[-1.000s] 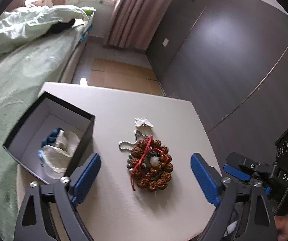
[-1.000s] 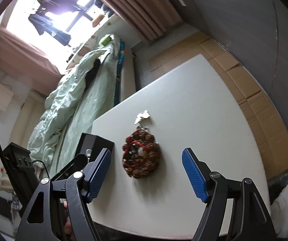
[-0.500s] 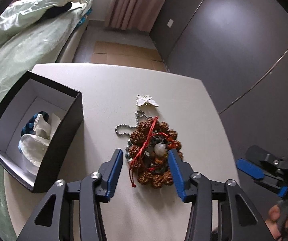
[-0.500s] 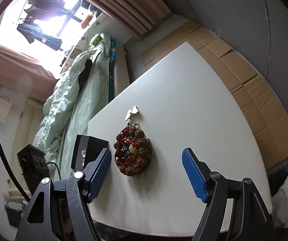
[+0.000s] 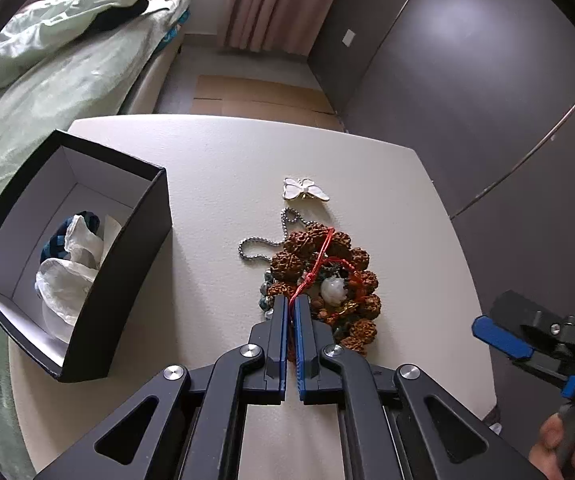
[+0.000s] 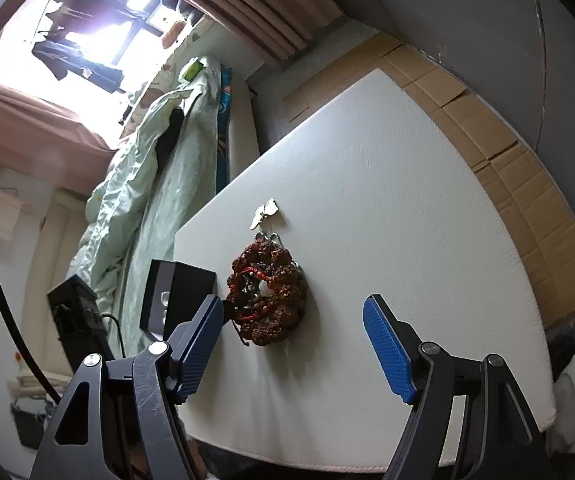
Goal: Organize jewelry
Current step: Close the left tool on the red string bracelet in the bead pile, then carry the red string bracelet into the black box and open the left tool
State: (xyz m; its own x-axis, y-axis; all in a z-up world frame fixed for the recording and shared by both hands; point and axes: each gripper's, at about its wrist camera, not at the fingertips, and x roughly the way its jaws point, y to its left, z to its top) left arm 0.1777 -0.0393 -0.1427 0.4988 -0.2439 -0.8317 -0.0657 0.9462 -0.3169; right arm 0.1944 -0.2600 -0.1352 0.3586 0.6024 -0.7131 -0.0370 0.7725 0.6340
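On the white square table (image 5: 223,168), beside a bed with a pale green quilt (image 5: 47,64), jewelry lies heaped next to an open black box.

Largest on the tabletop is the black cardboard box with a white lining (image 5: 135,248), standing at its left edge and holding crumpled white tissue (image 5: 67,280) over a blue braided band (image 5: 57,240). Right of the box, apart from it, lies the heap: a bracelet of knobbly brown seed beads (image 5: 327,256), with a red cord (image 5: 319,260), a white stone (image 5: 333,290) and a silver ball chain (image 5: 263,246) tangled through it. A white butterfly brooch (image 5: 305,190) sits just beyond. The left gripper (image 5: 291,308) has just closed its blue pads narrowly on the red cord at the heap's near edge. The right gripper (image 6: 291,344) hangs wide apart, nothing between its pads.
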